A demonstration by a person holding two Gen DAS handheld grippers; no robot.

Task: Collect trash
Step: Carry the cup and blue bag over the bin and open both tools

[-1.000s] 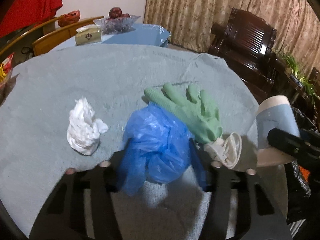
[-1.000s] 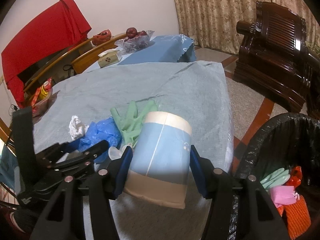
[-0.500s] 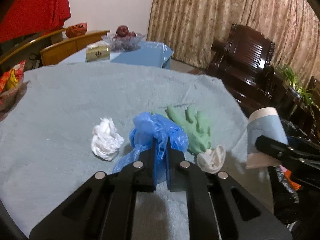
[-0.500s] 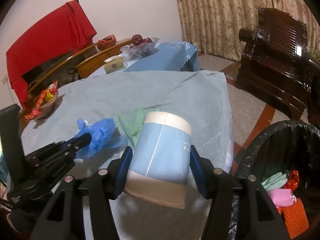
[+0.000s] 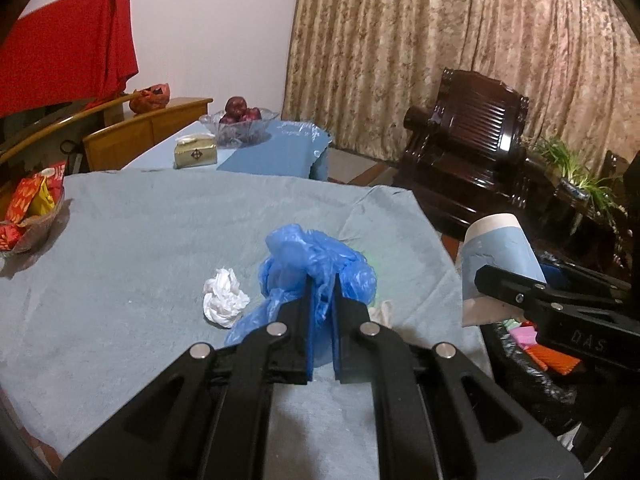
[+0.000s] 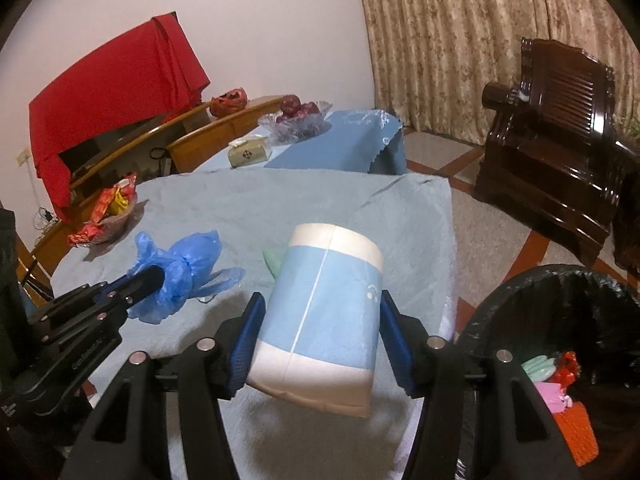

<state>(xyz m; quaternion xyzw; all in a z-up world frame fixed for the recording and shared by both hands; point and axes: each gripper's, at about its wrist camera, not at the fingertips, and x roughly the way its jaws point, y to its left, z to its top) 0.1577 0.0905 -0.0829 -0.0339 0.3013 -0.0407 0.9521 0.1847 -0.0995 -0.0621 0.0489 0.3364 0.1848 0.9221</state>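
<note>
Compared with one second earlier, the left gripper (image 5: pixel 322 304) has closed its jaws on the blue plastic bag (image 5: pixel 316 264) and lifted it clear of the grey tablecloth (image 5: pixel 160 240); the green glove, formerly in plain view, is now almost wholly hidden behind the bag. At the bag's nine o'clock the crumpled white tissue (image 5: pixel 224 298) lies on the cloth as before. The bag bunches upward toward twelve o'clock, a loose tail trailing toward seven. At three o'clock the right gripper (image 6: pixel 320 336) clamps the blue-and-white paper cup (image 6: pixel 320 316) as before, its long axis tilted, the rim toward twelve o'clock, beside the black trash bin (image 6: pixel 560 320) holding earlier refuse.
</note>
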